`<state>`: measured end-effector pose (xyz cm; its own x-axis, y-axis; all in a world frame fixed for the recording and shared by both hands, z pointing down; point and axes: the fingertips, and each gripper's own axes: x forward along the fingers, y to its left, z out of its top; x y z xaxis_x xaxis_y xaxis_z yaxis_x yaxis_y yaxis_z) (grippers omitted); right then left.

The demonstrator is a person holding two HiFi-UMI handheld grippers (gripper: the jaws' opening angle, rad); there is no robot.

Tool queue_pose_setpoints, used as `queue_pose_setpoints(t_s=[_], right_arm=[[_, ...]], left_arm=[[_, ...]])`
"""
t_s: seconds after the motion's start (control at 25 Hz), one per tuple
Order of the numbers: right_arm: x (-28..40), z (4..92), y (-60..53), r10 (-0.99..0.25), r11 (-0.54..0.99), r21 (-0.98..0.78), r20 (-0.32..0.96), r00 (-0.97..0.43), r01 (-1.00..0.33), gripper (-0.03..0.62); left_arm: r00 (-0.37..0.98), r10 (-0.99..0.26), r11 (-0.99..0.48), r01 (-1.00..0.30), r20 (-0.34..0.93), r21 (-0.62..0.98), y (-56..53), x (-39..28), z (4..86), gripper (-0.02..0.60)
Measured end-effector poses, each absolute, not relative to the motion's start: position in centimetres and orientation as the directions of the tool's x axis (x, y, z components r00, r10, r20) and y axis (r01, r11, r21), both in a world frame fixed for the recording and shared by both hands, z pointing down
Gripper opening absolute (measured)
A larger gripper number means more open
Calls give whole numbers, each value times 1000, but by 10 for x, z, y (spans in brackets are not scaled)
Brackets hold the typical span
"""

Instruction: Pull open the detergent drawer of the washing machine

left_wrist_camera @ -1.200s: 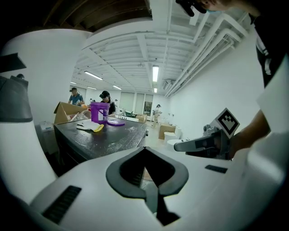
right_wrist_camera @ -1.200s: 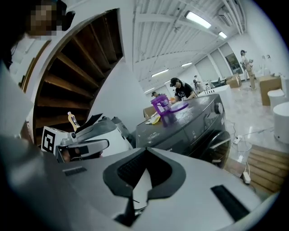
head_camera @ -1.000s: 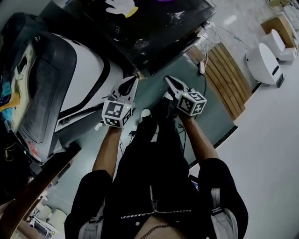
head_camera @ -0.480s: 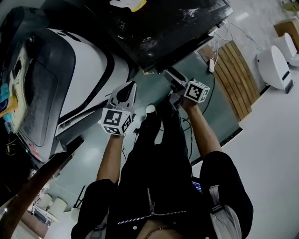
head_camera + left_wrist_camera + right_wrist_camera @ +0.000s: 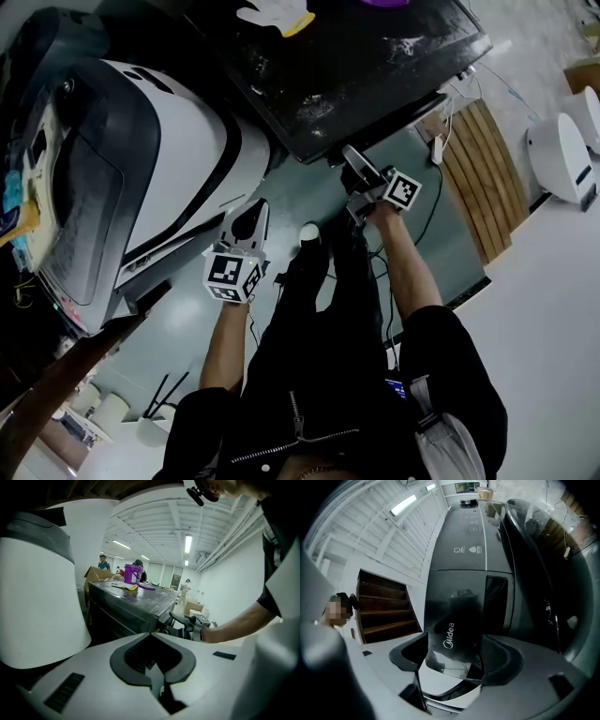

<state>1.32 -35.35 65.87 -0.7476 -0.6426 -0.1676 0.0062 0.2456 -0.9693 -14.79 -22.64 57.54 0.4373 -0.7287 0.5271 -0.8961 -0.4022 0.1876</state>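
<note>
The black washing machine (image 5: 356, 66) fills the top of the head view. My right gripper (image 5: 354, 161) is at its front edge. In the right gripper view a glossy dark drawer front (image 5: 457, 616) with a white logo stands between the jaws of the right gripper (image 5: 457, 660). Those jaws are opening and stand wide, clear of the panel. My left gripper (image 5: 255, 211) hangs lower, between the machines, shut with nothing in it. In the left gripper view its jaws (image 5: 157, 686) meet at the tips, and the right gripper (image 5: 185, 619) shows beyond them at the machine's (image 5: 131, 604) corner.
A white and grey appliance (image 5: 141, 159) stands at the left. A wooden slatted panel (image 5: 487, 178) and a white round device (image 5: 562, 155) lie to the right, with cables (image 5: 427, 202) on the floor. A white glove (image 5: 272, 14) and a purple jug (image 5: 132, 573) sit on the machine's top.
My right gripper moved up to the machine's front edge, rolled over, and its jaws opened. My left gripper sank lower in the view and stayed shut.
</note>
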Motion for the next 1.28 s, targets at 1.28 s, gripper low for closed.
queue_pose_setpoints(t_s=[1.28], right_arm=[[13,658,-367,-623,311,-918,-391,-677,244,310]], left_arm=[[363,-707,-325,-929,607,177,-195,-192,598,18]])
